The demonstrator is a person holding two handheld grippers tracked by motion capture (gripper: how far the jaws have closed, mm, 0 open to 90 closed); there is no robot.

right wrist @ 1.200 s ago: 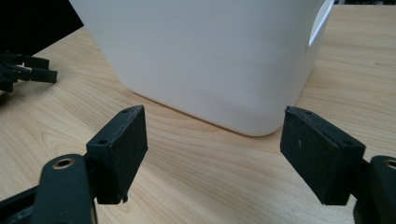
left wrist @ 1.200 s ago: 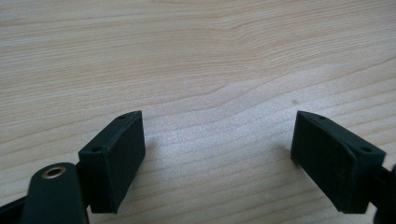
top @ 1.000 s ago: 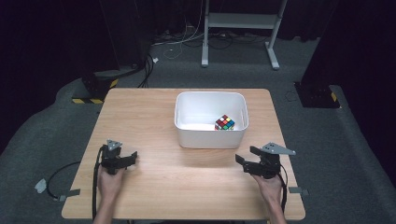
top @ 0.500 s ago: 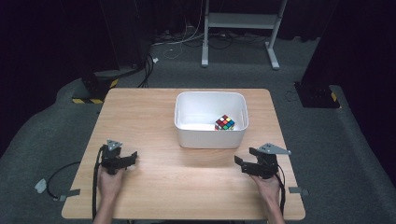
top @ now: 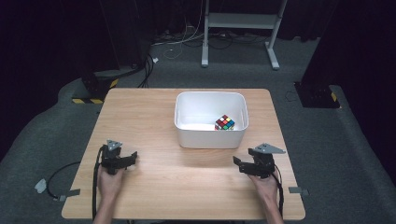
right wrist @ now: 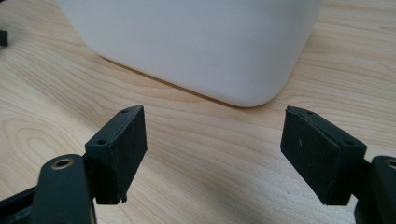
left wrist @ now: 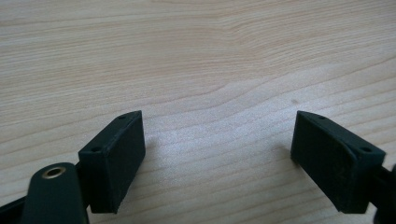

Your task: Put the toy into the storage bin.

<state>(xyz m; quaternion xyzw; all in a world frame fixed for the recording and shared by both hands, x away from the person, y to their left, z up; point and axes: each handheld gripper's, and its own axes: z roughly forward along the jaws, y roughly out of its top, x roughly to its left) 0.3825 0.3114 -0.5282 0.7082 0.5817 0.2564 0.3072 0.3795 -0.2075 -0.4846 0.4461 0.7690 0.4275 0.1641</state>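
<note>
A colourful puzzle cube (top: pixel 224 122) lies inside a white bin (top: pixel 210 136), near its right wall. My left gripper (top: pixel 134 156) rests low over the table's front left, held by a hand. Its jaws stand apart over bare wood in the left gripper view (left wrist: pixel 217 154), with nothing between them. My right gripper (top: pixel 237 162) sits at the front right, just short of the bin's near right corner. In the right gripper view (right wrist: pixel 212 149) its jaws stand apart too, nothing between them, and the white bin (right wrist: pixel 196 42) rises close ahead.
The wooden table (top: pixel 154 121) carries just the bin at its middle back. Cables trail from both grippers over the front edge. Beyond the table lie grey carpet, a white metal frame (top: pixel 240 21) and floor cables.
My right gripper has edged slightly to the left. The left gripper, the bin and the cube have not moved.
</note>
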